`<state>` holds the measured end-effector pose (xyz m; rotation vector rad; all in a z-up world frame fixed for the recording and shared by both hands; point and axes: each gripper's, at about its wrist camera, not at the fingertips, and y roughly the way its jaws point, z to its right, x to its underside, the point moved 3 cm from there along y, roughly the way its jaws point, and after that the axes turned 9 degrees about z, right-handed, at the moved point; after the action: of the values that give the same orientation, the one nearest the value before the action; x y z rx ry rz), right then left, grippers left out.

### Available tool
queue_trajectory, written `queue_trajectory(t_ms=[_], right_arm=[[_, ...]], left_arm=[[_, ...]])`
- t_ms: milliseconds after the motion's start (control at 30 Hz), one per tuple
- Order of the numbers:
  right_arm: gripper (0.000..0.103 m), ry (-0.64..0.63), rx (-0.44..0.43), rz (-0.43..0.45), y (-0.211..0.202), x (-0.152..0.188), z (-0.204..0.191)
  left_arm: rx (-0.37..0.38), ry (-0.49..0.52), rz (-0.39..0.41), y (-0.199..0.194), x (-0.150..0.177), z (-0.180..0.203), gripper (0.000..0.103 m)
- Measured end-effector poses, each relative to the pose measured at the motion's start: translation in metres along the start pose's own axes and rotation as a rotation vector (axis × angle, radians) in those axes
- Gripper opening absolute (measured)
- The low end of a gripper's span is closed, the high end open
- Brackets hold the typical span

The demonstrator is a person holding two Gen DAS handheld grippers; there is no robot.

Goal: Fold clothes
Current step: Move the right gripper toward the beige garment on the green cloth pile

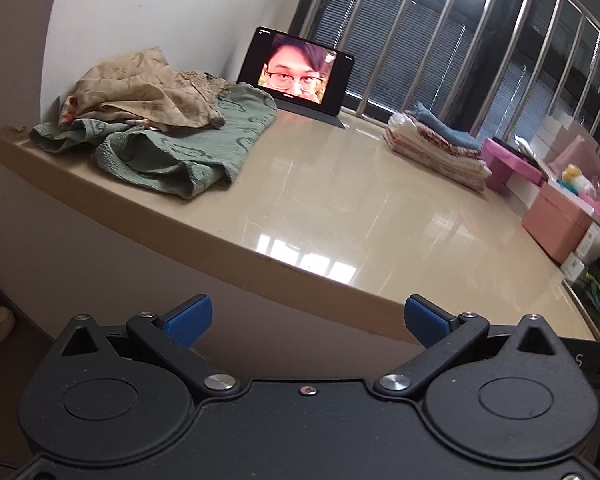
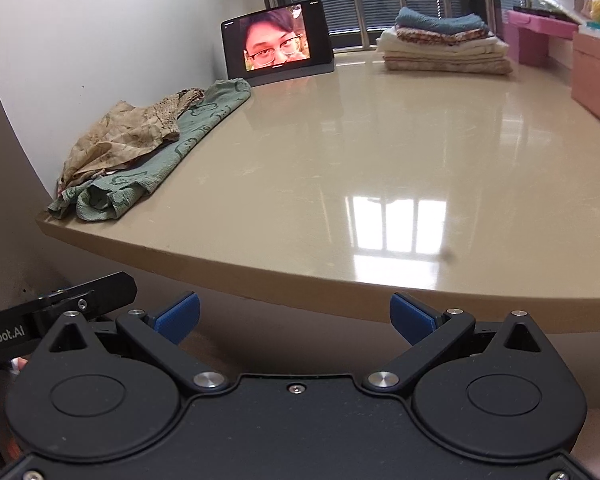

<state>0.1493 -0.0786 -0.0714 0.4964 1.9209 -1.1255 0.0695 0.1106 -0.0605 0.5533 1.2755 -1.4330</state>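
Both tools wide, empty: left tool (image 1: 308,320); right tool (image 2: 296,317); crumpled clothes (image 1: 160,128) beyond.

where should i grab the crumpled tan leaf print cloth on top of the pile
Take the crumpled tan leaf-print cloth by its loose front corner, which overhangs the green textured garment underneath. Come in from the open table side, since the white wall blocks the far side. That corner looks like a single layer, so the left gripper, now open, would likely lift the tan cloth alone.
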Motion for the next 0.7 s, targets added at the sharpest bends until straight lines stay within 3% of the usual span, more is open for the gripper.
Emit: queue_trajectory(t_ms=[200, 400, 700], right_arm=[[0.102, 0.064, -0.092, -0.033, 0.020, -0.007, -0.012], [0.102, -0.004, -0.103, -0.018, 0.036, -0.018, -0.040], [0.102, -0.160, -0.167, 0.147, 0.057, -0.040, -0.095]], left_arm=[[0.000, -0.074, 0.039, 0.002, -0.009, -0.022, 0.103], [-0.038, -0.128, 0.063, 0.004, -0.018, -0.047, 0.103], [-0.102, -0.218, 0.125, 0.000, -0.041, -0.094, 0.103]])
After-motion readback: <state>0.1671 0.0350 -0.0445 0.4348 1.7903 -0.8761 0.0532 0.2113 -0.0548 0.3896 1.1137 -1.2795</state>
